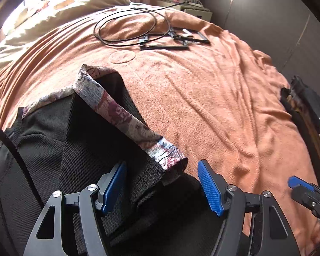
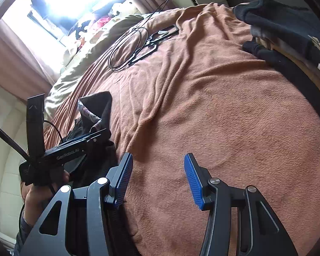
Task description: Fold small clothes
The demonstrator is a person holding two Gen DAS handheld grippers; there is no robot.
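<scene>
A small black mesh garment (image 1: 59, 149) with a patterned grey and maroon waistband (image 1: 125, 115) lies on the orange blanket (image 1: 202, 98). My left gripper (image 1: 162, 183) is open just above the garment's near corner, blue pads either side of the waistband's end, nothing clamped. In the right wrist view the same garment (image 2: 98, 111) is bunched at the left, partly hidden behind the left gripper's body (image 2: 70, 149) and a hand (image 2: 38, 194). My right gripper (image 2: 157, 177) is open over bare blanket (image 2: 224, 117), right of the garment.
Black cables (image 1: 128, 25) and flat black frames (image 1: 181, 40) lie at the far side of the bed. A dark clothes pile (image 2: 288, 27) sits at the right edge. A beige pillow (image 1: 53, 10) and a bedside cabinet (image 1: 192, 8) stand beyond.
</scene>
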